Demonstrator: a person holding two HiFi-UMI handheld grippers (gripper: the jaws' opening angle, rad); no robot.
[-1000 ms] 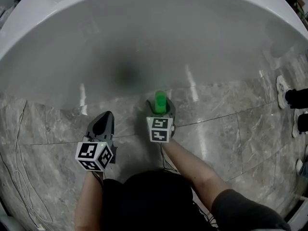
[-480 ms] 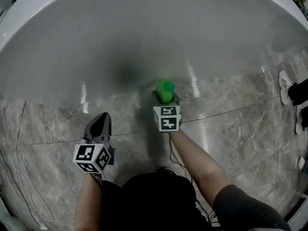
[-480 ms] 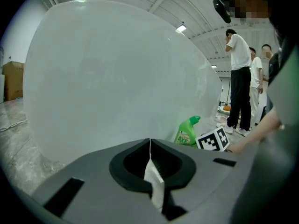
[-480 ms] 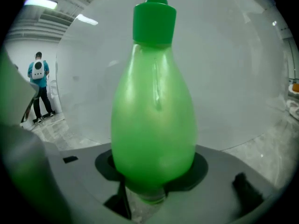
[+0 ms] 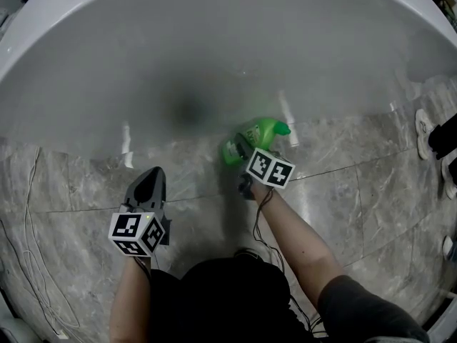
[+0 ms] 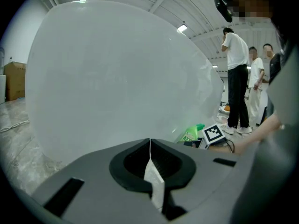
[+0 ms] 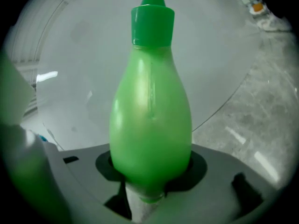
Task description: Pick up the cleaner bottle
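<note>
The bright green plastic cleaner bottle [image 7: 150, 120] has a pear-shaped body that swells at the bottom and narrows to a neck. It is closed by a darker green cap [image 7: 152, 18] with a small pointed tip. Its base sits between the closing jaws of the right tool [image 5: 243, 156], which grip it. From the head view it is tipped onto its side, cap pointing right and label [image 5: 251, 131] facing up. It is held off the grey marbled floor [image 5: 343, 213], beside the white tub wall [image 5: 214, 63].
</note>
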